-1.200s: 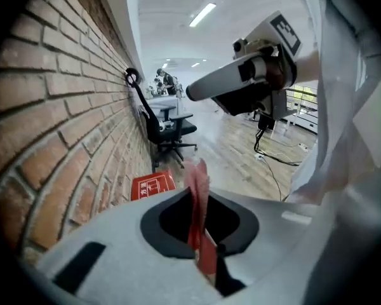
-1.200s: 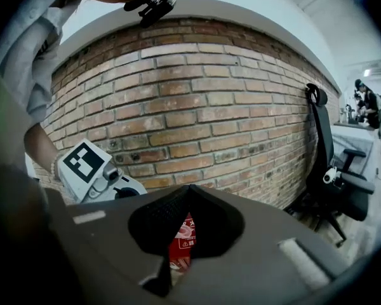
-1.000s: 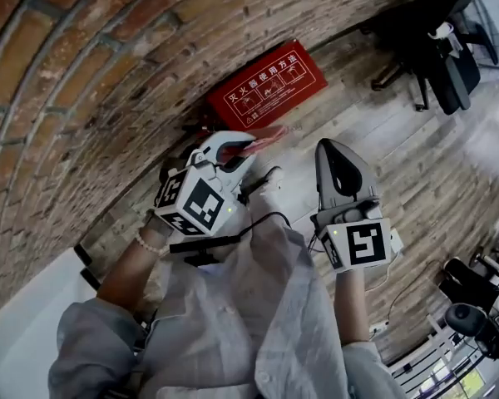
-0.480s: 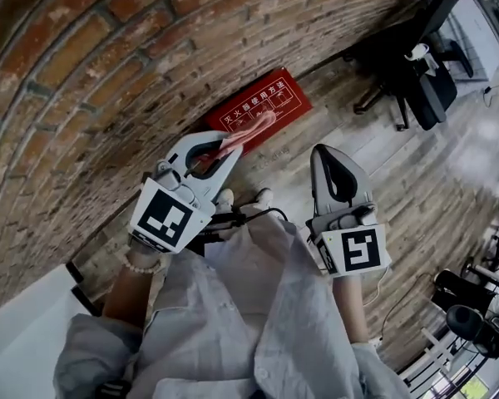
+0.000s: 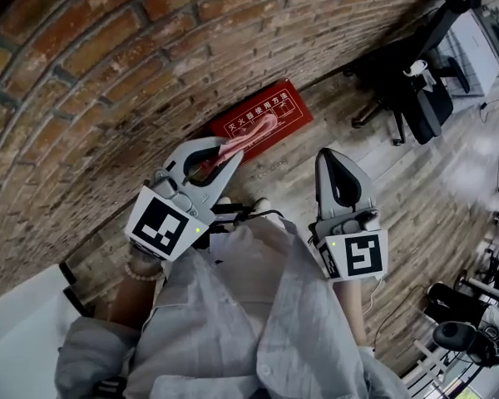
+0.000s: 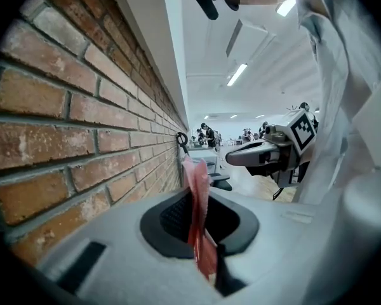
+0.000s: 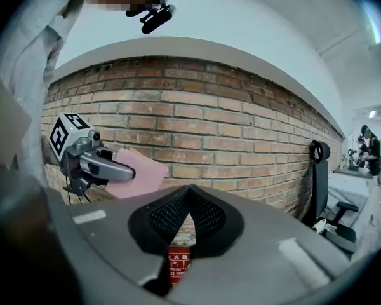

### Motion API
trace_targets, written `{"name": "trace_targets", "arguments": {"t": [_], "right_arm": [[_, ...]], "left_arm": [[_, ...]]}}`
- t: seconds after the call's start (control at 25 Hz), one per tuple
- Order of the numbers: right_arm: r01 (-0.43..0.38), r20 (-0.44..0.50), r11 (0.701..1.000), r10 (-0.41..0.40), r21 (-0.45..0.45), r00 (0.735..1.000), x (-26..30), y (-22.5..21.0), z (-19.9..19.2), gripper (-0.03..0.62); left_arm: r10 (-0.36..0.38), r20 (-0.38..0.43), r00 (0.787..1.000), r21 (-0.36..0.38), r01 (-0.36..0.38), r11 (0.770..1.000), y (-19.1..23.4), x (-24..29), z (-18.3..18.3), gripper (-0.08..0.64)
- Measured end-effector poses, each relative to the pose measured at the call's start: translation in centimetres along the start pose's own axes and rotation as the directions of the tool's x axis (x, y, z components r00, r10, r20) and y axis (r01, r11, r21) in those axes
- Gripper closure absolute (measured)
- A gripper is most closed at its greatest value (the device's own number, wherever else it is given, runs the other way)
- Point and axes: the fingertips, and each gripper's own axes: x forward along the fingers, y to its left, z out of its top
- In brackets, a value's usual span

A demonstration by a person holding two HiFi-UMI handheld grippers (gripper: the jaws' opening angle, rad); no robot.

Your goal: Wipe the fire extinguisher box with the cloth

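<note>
Head view, left gripper: my left gripper [image 5: 233, 152] has its jaws pinched shut on a pink cloth [image 5: 251, 131], which sticks out past the tips.
Head view, box: the red fire extinguisher box [image 5: 284, 109] lies on the wooden floor [image 5: 416, 181], tight against the foot of the brick wall [image 5: 108, 73]. From here the cloth overlaps its near edge, but I cannot tell contact.
Head view, right gripper: my right gripper [image 5: 332, 151] is beside the left, tips together, and points at the floor just right of the box.
Head view, surroundings: a black office chair [image 5: 412, 86] stands further along the wall.
Left gripper view, jaws: the left gripper [image 6: 197, 196] is clamped on the cloth [image 6: 195, 170], which stands edge-on between the pads.
Left gripper view, around: brick wall [image 6: 82, 126] close on the left, right gripper [image 6: 267, 154] off to the right.
Right gripper view, jaws: the right gripper [image 7: 189, 188] is closed with nothing between the pads.
Right gripper view, box: a strip of the box [image 7: 180, 262] shows low in the gap under the jaws.
Right gripper view, cloth: the left gripper [image 7: 130, 173] holds the cloth [image 7: 146, 173] before the brick wall [image 7: 209, 126], higher than the box and clear of it.
</note>
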Motion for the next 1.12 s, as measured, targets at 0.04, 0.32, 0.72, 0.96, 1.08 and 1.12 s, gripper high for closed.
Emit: {"name": "trace_targets", "arguments": {"t": [0.04, 0.32, 0.72, 0.96, 1.08, 1.12], "right_arm": [[-0.004, 0.006, 1.0, 0.004, -0.004, 1.0, 0.1, 0.1, 0.2, 0.584], [-0.022, -0.009, 0.999, 0.022, -0.036, 1.0, 0.7, 1.1, 0.9, 0.584], [-0.033, 0.014, 0.999, 0.033, -0.037, 0.999, 0.9, 1.4, 0.5, 0.584], [-0.023, -0.001, 0.999, 0.023, -0.039, 1.0, 0.9, 1.3, 0.4, 0.585], [-0.01, -0.01, 0.999, 0.01, -0.037, 1.0, 0.8, 1.1, 0.3, 0.586], [-0.008, -0.012, 0.999, 0.007, -0.036, 1.0, 0.8, 1.0, 0.3, 0.585]], "left_arm": [[0.006, 0.007, 1.0, -0.007, -0.006, 1.0, 0.1, 0.0, 0.0, 0.55], [0.028, 0.005, 1.0, -0.033, -0.027, 0.999, 0.5, -0.2, -0.1, 0.549], [0.014, 0.02, 1.0, -0.032, -0.013, 0.999, 0.4, 0.1, 0.2, 0.549], [0.001, 0.016, 1.0, -0.033, 0.0, 0.999, 0.2, 0.2, -0.1, 0.549], [-0.006, 0.023, 1.0, -0.074, 0.007, 0.997, 0.1, 0.2, -0.1, 0.549], [-0.01, 0.021, 1.0, -0.071, 0.011, 0.997, 0.1, 0.3, -0.1, 0.55]]}}
